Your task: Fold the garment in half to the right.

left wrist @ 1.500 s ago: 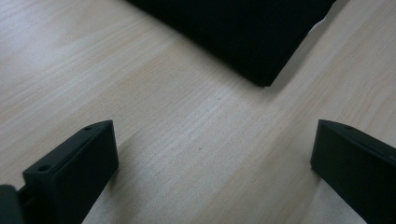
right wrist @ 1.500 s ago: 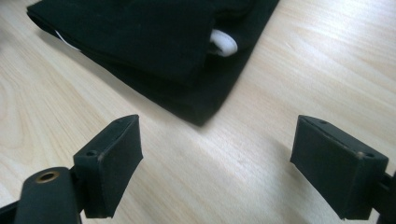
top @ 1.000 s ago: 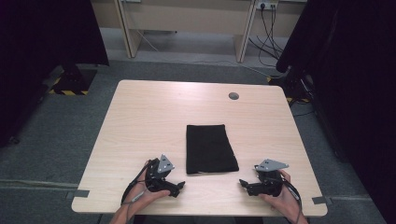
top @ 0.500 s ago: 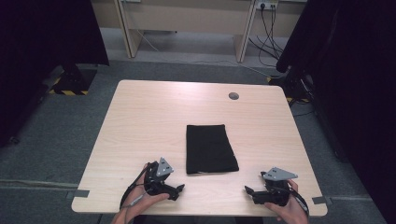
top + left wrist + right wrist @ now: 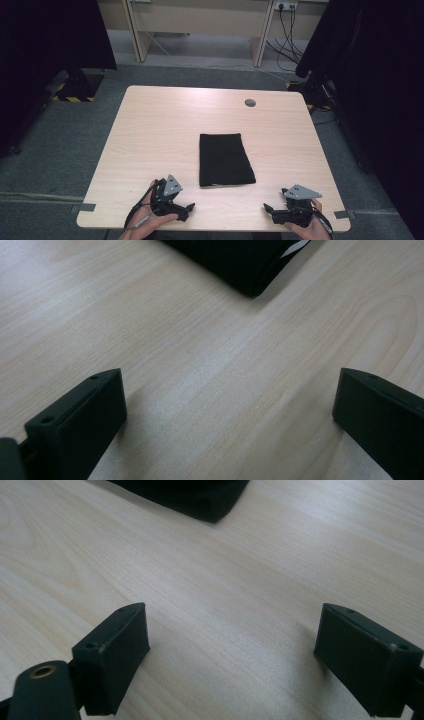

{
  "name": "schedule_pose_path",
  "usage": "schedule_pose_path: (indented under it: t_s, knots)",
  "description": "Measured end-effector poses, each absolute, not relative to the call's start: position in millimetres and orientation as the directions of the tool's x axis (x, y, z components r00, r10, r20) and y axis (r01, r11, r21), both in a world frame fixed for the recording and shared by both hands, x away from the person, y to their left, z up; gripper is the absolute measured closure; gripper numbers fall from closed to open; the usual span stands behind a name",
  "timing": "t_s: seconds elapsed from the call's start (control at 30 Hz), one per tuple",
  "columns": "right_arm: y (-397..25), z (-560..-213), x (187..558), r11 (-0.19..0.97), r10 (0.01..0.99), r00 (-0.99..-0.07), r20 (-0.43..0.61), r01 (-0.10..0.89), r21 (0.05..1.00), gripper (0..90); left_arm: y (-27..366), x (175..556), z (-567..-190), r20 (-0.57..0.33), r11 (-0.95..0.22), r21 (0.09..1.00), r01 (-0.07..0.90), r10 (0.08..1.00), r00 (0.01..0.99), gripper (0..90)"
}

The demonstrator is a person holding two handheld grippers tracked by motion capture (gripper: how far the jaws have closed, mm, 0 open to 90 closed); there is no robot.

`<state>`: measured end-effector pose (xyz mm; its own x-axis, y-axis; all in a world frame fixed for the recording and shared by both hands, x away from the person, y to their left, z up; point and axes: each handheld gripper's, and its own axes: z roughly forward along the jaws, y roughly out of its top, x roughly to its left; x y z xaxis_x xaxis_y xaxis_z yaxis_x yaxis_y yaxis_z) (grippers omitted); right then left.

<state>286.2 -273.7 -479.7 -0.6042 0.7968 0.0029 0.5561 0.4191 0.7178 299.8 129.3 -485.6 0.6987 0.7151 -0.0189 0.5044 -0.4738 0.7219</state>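
Note:
A folded black cloth [image 5: 224,159] lies flat in the middle of the light wooden table [image 5: 165,125]. My left gripper [image 5: 188,207] rests near the front edge, left of the cloth, its jaws pointing right and standing wide apart. In the left gripper view [image 5: 227,405] the jaws frame bare wood, with a corner of the black cloth [image 5: 240,260] ahead. My right gripper [image 5: 269,208] sits at the front right, jaws pointing left, also open. The right gripper view [image 5: 232,650] shows bare wood between the jaws and the cloth's corner [image 5: 190,495] beyond.
A round grey cable grommet [image 5: 250,102] sits near the table's far edge. Dark curtains hang on both sides, and cables [image 5: 287,30] trail on the grey floor behind the table. Wood shows all around the cloth.
The right gripper has drawn back toward the front edge of the table and slightly right. The left gripper has barely shifted. The cloth has not moved.

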Motion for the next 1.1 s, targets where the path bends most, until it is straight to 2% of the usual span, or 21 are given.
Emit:
schedule_pose_path:
  t_s: [1.1]
  knots:
    - [-278, -482, 273, 0.406, 0.8, -0.6, 0.003, 0.545, 0.733, 14.3, 130, 298, -486, -0.019, -0.475, 0.722, 0.504, 0.714, 0.7, 0.0]
